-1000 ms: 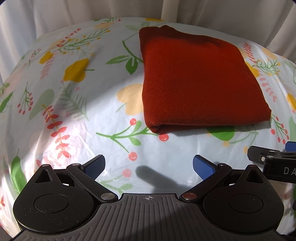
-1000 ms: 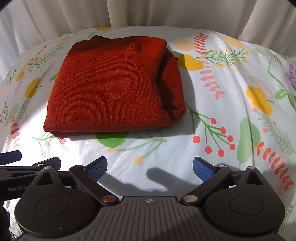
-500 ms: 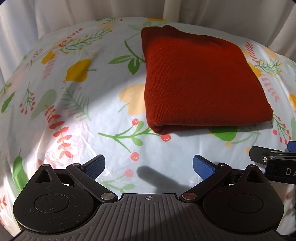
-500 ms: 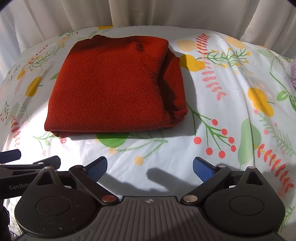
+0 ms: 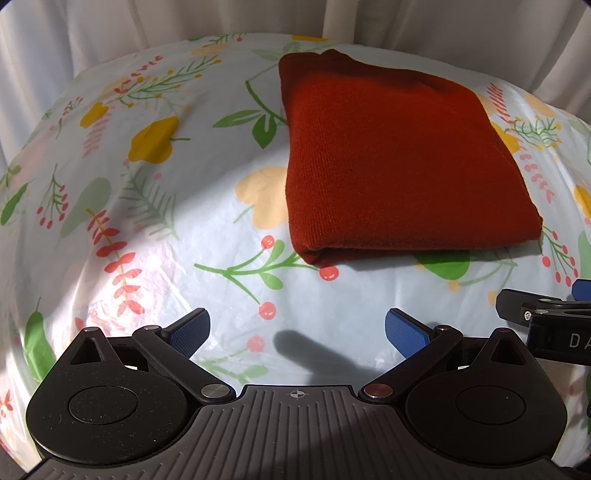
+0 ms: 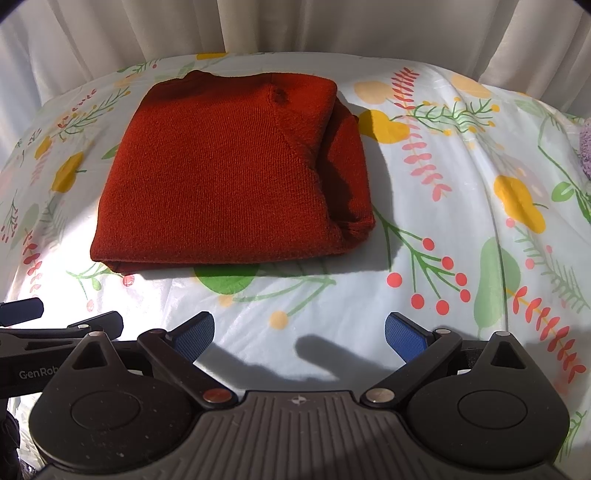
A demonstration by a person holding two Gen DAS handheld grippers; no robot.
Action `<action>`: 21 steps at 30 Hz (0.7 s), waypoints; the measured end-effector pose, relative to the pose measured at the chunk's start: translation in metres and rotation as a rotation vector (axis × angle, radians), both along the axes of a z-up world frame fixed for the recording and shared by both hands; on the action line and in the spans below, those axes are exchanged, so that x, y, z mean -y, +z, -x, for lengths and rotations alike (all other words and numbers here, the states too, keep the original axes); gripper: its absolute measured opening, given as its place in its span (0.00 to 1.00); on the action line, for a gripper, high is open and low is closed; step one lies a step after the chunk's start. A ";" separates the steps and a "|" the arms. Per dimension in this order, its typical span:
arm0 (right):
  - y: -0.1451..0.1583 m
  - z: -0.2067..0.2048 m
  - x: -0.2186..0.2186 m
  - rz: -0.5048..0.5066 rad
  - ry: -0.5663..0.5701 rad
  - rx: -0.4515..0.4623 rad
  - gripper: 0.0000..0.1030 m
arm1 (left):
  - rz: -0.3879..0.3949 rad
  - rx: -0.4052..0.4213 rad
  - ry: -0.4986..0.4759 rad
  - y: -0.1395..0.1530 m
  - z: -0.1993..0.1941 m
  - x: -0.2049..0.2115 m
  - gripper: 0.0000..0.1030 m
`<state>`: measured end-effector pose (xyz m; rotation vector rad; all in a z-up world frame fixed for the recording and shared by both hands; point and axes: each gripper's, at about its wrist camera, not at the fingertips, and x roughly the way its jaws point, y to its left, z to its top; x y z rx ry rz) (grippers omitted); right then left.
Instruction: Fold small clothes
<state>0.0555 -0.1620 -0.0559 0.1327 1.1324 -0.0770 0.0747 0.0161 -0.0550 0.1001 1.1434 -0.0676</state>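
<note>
From the left wrist view, the left gripper (image 5: 297,325) hangs low over the near part of the table with its blue-padded fingers spread wide and nothing between them. The folded rust-red knit garment (image 5: 391,162) lies ahead and to the right of it, well apart from the fingertips, flat on the floral tablecloth (image 5: 147,221). Its near folded edge runs roughly across the view, with the near left corner closest to the gripper. A broad stretch of bare cloth lies open between the fingers and that edge, and more to the left of the garment. Part of the right gripper (image 5: 546,314) shows at the right edge, level with the left one. Pale curtains (image 5: 147,33) hang behind the table's far edge. From the right wrist view, the right gripper (image 6: 299,326) likewise has its fingers spread apart and empty, low over the cloth. The garment (image 6: 221,177) sits ahead and to the left, apart from the fingertips, with looser folded layers bunched along its right side. Open cloth stretches to the right and in front of it. The left gripper (image 6: 55,325) shows at the left edge. A bit of lilac fabric (image 6: 583,147) peeks in at the far right. Sunlight and shadow fall in patches across the tablecloth (image 6: 461,206), and curtains (image 6: 295,26) close off the back.
</note>
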 end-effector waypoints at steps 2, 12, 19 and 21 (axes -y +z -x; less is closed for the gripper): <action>0.000 0.001 -0.001 0.001 -0.003 0.000 0.96 | 0.001 0.000 0.001 0.000 0.000 0.000 1.00; 0.000 0.000 0.000 0.001 -0.004 0.000 0.96 | 0.006 -0.002 -0.003 0.001 -0.001 -0.003 1.00; 0.000 -0.001 -0.001 0.003 -0.004 0.000 0.96 | 0.007 -0.002 -0.010 0.000 -0.002 -0.002 1.00; 0.000 -0.002 -0.001 0.003 -0.005 -0.001 0.96 | 0.007 -0.003 -0.013 0.000 -0.003 -0.001 1.00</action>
